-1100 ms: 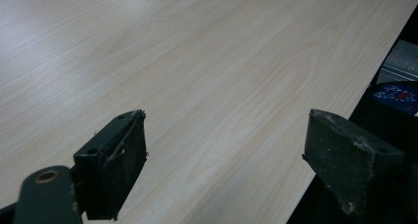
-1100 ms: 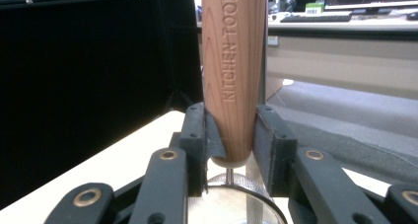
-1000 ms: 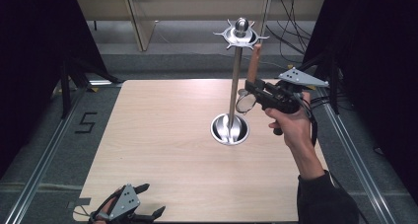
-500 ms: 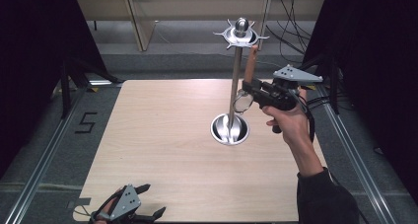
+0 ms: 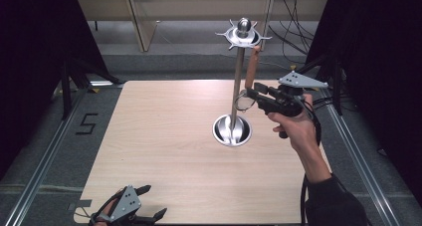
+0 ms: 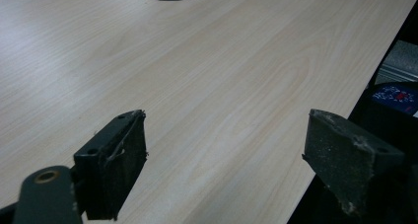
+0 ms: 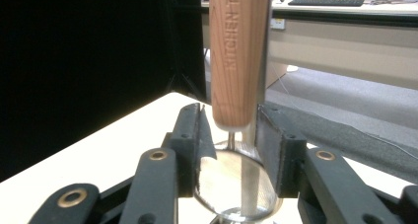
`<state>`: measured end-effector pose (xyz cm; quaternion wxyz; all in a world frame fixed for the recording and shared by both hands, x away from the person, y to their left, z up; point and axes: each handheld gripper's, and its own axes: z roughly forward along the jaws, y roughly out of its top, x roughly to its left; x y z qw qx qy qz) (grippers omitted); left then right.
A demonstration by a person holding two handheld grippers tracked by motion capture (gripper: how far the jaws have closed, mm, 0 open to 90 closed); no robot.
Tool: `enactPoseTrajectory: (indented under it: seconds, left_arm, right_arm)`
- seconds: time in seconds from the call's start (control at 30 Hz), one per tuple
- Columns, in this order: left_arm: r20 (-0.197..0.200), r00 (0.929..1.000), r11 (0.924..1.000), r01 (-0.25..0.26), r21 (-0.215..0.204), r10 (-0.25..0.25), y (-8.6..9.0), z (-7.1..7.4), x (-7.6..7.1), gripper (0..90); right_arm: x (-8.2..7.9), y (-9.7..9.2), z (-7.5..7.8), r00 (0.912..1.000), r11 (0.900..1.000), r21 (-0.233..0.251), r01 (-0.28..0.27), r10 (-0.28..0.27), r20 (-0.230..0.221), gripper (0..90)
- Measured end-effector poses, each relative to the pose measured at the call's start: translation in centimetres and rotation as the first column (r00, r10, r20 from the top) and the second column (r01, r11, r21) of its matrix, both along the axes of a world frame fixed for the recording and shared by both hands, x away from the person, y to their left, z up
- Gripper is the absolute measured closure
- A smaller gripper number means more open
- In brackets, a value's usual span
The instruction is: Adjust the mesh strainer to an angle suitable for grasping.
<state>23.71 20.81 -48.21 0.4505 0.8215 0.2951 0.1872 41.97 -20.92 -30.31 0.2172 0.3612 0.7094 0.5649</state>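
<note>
I see my right tongs (image 5: 250, 92) beside the stand (image 5: 238, 71), their jaws just eased apart around the strainer (image 7: 240, 61), which hangs wooden handle up between the pads, its mesh below them. My left tongs (image 5: 149, 217) rest released, nothing between them, at the near edge of the surface (image 5: 164, 131).

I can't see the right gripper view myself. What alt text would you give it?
A hanging strainer with a wooden handle sits between the hand-held gripper's two black jaws, which have just been opening. Behind it stands a metal pole on a pale table.
</note>
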Motion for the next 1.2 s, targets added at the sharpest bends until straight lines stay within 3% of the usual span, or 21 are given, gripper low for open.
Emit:
enactPoseTrajectory:
  seconds: [0.03,0.07,0.1,0.13,0.17,0.23,0.27,0.33,0.4,0.43,0.57,0.67,0.77,0.83,1.0,1.03,1.13,1.2]
  left_arm:
    - [0.01,0.9998,0.9994,0.019,0.028,-0.02,0.2,0.1,0.2,15.6]
    - [0.022,0.9997,0.9998,0.013,0.014,-0.013,0.0,0.0,0.2,15.6]
    - [0.022,0.9997,0.9997,0.014,0.018,-0.014,-0.1,-0.1,0.2,15.6]
    - [-0.011,0.9999,0.9999,0.003,0.011,-0.003,-0.2,-0.1,-0.1,15.6]
    - [-0.006,1.0,1.0,0.002,0.002,-0.002,-0.3,-0.2,-0.1,15.6]
    - [-0.008,1.0,0.9999,0.004,0.01,-0.004,-0.3,-0.2,-0.1,15.6]
    - [0.009,0.9996,0.999,0.025,0.037,-0.025,-0.1,-0.1,0.1,15.6]
    - [0.008,0.9997,0.9992,0.021,0.035,-0.022,-0.1,-0.1,0.0,15.5]
    - [0.013,0.9997,0.9994,0.021,0.029,-0.022,-0.2,-0.1,0.1,15.6]
    - [-0.006,1.0,1.0,0.001,-0.007,-0.001,-0.4,-0.2,-0.1,15.5]
    - [0.009,0.9997,0.9993,0.02,0.032,-0.021,-0.2,-0.1,0.1,15.5]
    - [0.007,0.9999,0.9996,0.014,0.026,-0.014,-0.2,-0.1,0.0,15.5]
    - [0.02,0.9996,0.9994,0.019,0.029,-0.02,-0.1,0.0,0.0,15.5]
    - [0.004,0.9999,0.9997,0.013,0.02,-0.013,-0.2,-0.1,-0.1,15.5]
    - [0.005,0.9998,0.9994,0.019,0.029,-0.02,-0.1,0.0,-0.1,15.5]
    - [0.013,0.9995,0.999,0.028,0.036,-0.029,0.0,0.1,0.0,15.4]
    - [0.013,0.9995,0.9991,0.027,0.034,-0.027,0.0,0.1,0.0,15.4]
    - [0.009,0.9999,0.9999,0.01,0.013,-0.01,-0.1,0.0,-0.1,15.4]
  right_arm:
    - [0.0,-0.2,-0.1,1.0,1.0,0.0,0.001,-0.001,0.006,62.6]
    - [0.1,-0.3,-0.3,0.9998,1.0,0.009,0.004,-0.004,0.017,61.7]
    - [0.0,-0.3,-0.4,0.9998,0.9997,0.018,0.017,-0.017,-0.007,60.3]
    - [0.0,-0.3,-0.6,0.9996,0.9992,0.032,0.022,-0.022,-0.016,58.9]
    - [0.0,-0.4,-0.7,0.9998,0.9992,0.035,0.018,-0.018,-0.001,57.5]
    - [-0.1,-0.5,-0.9,0.9998,0.9989,0.046,0.014,-0.013,-0.013,55.8]
    - [-0.4,-0.6,-1.3,0.9996,0.9975,0.066,0.025,-0.024,-0.016,51.9]
    - [-0.7,-0.6,-1.5,0.9992,0.9961,0.084,0.027,-0.024,-0.031,48.9]
    - [-1.0,-0.6,-1.8,0.9997,0.9962,0.085,0.019,-0.018,-0.018,46.6]
    - [-1.1,-0.6,-1.9,0.9997,0.9969,0.076,0.022,-0.021,-0.011,46.3]
    - [-1.8,-0.4,-2.5,1.0,0.9984,0.056,0.001,-0.001,0.001,44.0]
    - [-2.2,-0.4,-2.7,0.9999,0.9995,0.028,0.011,-0.012,0.002,42.1]
    - [-2.3,-0.5,-2.7,0.9999,0.9995,0.03,0.012,-0.013,0.01,41.4]
    - [-2.6,-0.6,-2.5,0.9998,0.9986,0.049,0.022,-0.022,0.004,40.5]
    - [-2.7,-1.0,-2.7,0.9997,0.9995,0.025,0.021,-0.021,0.013,39.5]
    - [-2.8,-1.0,-2.8,0.9997,0.9992,0.034,0.021,-0.021,-0.008,39.1]
    - [-3.1,-1.1,-3.1,0.9996,0.999,0.039,0.023,-0.023,-0.014,38.5]
    - [-3.2,-1.1,-3.2,0.9997,0.9992,0.037,0.017,-0.017,-0.018,38.4]
